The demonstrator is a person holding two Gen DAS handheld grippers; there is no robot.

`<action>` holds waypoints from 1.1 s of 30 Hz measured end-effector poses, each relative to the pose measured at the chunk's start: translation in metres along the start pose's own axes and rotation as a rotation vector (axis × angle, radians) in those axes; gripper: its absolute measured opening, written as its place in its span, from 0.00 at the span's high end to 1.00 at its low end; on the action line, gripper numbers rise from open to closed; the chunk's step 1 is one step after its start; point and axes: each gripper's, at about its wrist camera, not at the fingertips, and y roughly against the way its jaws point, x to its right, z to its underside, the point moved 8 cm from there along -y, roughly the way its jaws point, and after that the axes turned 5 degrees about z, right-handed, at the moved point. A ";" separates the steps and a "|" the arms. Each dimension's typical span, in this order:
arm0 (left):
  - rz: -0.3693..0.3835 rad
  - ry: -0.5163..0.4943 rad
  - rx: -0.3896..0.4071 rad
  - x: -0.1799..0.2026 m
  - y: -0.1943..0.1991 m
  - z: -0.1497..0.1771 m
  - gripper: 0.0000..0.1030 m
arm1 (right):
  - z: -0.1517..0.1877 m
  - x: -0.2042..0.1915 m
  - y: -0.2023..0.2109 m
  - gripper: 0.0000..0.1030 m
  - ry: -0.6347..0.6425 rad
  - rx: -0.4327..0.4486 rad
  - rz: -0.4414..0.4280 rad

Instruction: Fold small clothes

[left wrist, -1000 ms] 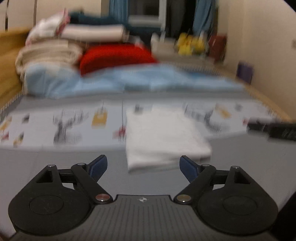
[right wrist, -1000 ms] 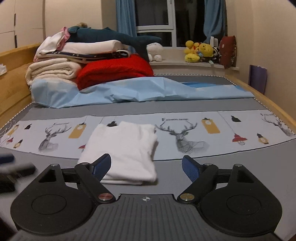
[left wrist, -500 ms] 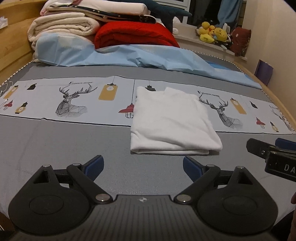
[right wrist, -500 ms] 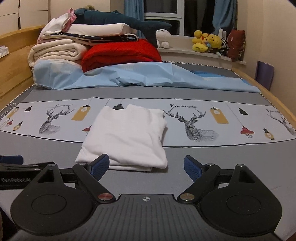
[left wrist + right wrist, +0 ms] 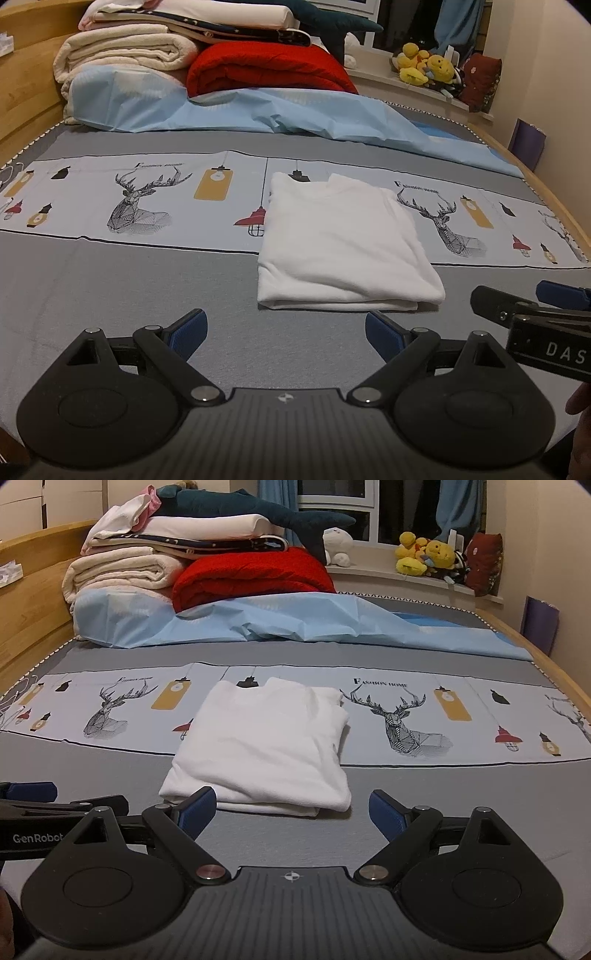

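A white garment (image 5: 343, 243) lies folded into a neat rectangle on the grey bed cover (image 5: 110, 295), across the printed deer band. My left gripper (image 5: 286, 328) hovers open just short of its near edge, with nothing between the fingers. My right gripper (image 5: 291, 806) is open too, and its left fingertip (image 5: 199, 805) overlaps the near left corner of the white garment (image 5: 266, 746) in the picture. Whether that fingertip touches the cloth I cannot tell. Each gripper shows in the other's view: the right gripper (image 5: 554, 306) at the right edge, the left gripper (image 5: 37, 794) at the left edge.
At the head of the bed are folded cream blankets (image 5: 122, 572), a red quilt (image 5: 251, 576), a plush shark (image 5: 258, 509) and a rumpled light blue sheet (image 5: 295, 620). Wooden bed rails (image 5: 33, 602) run along both sides. Plush toys (image 5: 428, 554) sit on the window sill.
The left view was blurred a second ago and is now sharp. Both grippers have drawn back slightly from the garment and their jaws stand a little wider. The garment has not moved.
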 end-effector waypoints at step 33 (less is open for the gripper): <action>0.006 -0.006 0.001 0.000 0.002 -0.001 0.08 | 0.001 -0.008 0.000 0.12 0.020 -0.001 -0.013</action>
